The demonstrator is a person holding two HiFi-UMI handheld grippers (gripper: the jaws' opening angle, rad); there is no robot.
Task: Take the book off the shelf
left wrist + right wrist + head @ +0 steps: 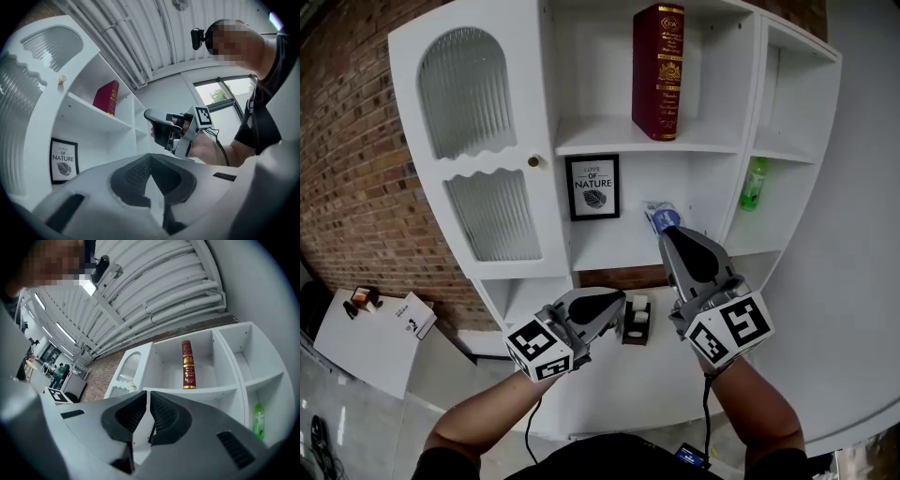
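Note:
A dark red book [658, 70] with gold print stands upright on the upper middle shelf [609, 139] of a white shelf unit. It also shows in the left gripper view as the book [107, 97] and in the right gripper view as the book [188, 364]. My right gripper [668, 233] is shut and empty, raised in front of the shelf below the book. Lower and to the left, my left gripper [615, 302] is also shut with nothing in it. From the left gripper view I see its jaws [151, 177] together and the right gripper [161, 127] beyond them.
A framed "Nature" picture [592, 187] and a blue object [662, 217] stand on the shelf under the book. A green bottle [754, 184] sits in the right-hand compartment. A ribbed-glass door [473, 141] closes the left side. A small dark object [636, 321] sits on the bottom ledge.

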